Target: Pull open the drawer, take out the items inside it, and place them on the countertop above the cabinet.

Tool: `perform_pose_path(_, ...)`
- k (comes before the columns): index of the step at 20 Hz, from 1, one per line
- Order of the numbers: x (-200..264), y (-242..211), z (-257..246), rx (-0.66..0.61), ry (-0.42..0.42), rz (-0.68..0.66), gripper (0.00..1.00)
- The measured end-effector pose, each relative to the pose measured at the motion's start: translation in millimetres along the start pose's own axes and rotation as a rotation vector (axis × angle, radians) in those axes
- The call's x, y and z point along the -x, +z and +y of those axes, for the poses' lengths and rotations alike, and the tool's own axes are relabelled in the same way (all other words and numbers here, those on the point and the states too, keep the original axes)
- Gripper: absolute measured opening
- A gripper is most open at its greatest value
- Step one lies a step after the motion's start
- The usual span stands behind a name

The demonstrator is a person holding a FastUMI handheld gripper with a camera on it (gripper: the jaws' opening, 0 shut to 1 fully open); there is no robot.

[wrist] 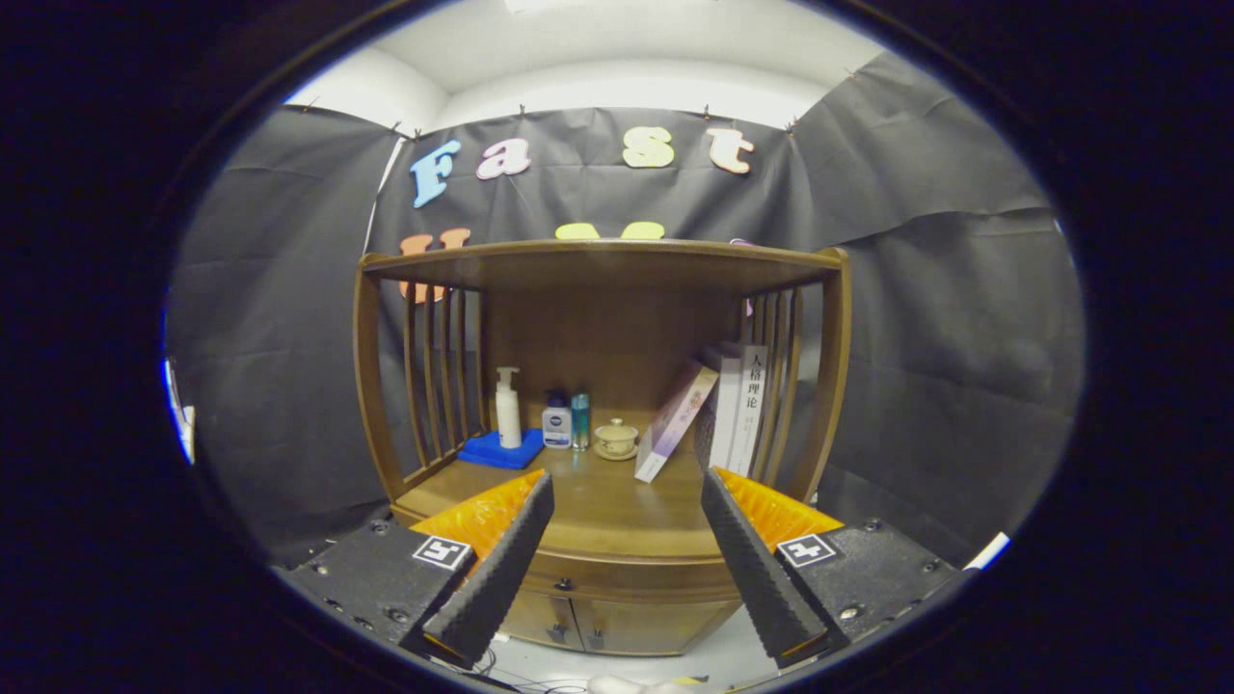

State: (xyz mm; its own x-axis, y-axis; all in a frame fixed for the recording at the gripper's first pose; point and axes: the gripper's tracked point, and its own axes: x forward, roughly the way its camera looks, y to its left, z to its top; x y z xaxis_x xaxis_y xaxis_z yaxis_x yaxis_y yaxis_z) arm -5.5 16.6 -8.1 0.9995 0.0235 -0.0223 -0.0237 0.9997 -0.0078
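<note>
A brown wooden cabinet (617,405) stands ahead against the booth wall, with a countertop (607,496) under a slatted shelf frame. Below the countertop's front edge runs the drawer (617,576), shut, with a small round knob (564,584). Under it are two cabinet doors (617,627). My gripper (627,492) is open, its fingers (501,559) spread wide, held in front of the cabinet and apart from it. The drawer front shows between the fingers, beyond their tips. Nothing is between them. What lies inside the drawer is hidden.
On the countertop stand a white pump bottle (507,410) on a blue pad (501,450), two small bottles (567,421), a lidded ceramic cup (616,440) and a leaning book (675,420) beside upright books (737,410). Cables lie on the pale floor (540,675).
</note>
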Motion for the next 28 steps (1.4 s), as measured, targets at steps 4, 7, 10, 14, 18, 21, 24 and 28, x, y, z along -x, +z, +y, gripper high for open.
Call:
perform_pose_path(4,-1.4,-0.3,3.7,-0.015,0.007,-0.026,1.00)
perform_pose_path(7,-3.9,-12.9,1.6,-0.030,0.004,-0.079,1.00)
perform_pose_path(10,-14.2,-46.8,-0.8,-0.019,-0.025,-0.103,1.00)
perform_pose_path(14,-35.1,-111.9,10.2,0.018,-0.045,-0.069,1.00)
perform_pose_path(18,-57.0,-158.4,23.6,0.007,-0.039,-0.034,1.00)
perform_pose_path(21,-77.5,-186.8,30.6,0.008,-0.045,-0.010,1.00)
perform_pose_path(24,-98.7,-212.0,41.7,0.014,-0.053,0.016,0.99)
perform_pose_path(28,-123.0,-239.8,54.5,0.010,-0.061,0.062,0.96)
